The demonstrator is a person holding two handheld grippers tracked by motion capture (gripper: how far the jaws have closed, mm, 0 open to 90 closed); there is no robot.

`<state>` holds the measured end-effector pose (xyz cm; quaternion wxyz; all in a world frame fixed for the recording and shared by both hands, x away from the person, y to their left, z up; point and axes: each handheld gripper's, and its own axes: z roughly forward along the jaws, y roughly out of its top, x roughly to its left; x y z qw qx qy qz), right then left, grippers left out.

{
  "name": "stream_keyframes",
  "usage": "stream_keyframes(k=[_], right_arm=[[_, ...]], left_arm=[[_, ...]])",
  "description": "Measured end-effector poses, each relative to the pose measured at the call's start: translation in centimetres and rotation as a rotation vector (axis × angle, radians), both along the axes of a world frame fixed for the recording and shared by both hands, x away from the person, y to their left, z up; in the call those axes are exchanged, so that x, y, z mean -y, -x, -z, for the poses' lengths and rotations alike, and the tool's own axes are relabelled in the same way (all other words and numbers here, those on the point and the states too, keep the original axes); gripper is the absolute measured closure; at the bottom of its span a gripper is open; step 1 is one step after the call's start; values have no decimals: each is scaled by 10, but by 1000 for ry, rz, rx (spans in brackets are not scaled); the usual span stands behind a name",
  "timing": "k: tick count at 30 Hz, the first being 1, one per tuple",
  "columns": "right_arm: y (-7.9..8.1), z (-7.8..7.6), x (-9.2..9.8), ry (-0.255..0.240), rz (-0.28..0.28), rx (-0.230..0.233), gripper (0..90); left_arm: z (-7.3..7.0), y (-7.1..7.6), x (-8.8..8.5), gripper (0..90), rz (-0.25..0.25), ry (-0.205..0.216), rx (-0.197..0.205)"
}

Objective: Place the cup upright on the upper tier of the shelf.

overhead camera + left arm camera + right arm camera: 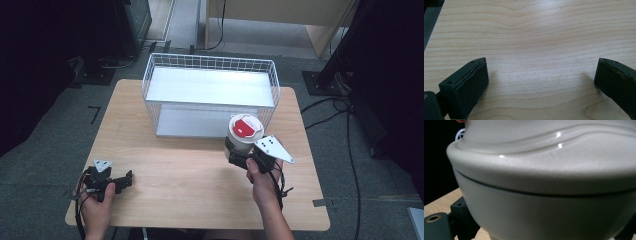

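The right gripper (239, 152) clasps an upright white jar (243, 134) just before the wire basket (210, 87) near the worktop's far edge, while the left gripper (122, 181) rests released.

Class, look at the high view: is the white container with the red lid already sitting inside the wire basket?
No. The white container is gripped by the right gripper in front of the wire basket, outside its mesh walls.

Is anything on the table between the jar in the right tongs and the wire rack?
Nothing visible. The right tongs hold the jar just in front of the rack's right end, with bare table around it. The left tongs are open, far off at the table's near left.
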<state>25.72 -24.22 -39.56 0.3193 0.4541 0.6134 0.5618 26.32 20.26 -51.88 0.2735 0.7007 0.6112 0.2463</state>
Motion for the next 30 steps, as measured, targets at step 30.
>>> stream_keyframes(k=[30], right_arm=[[-45, -82, -22, 27, -34, 151, 75]], left_arm=[[0, 0, 0, 0, 0, 1, -1]])
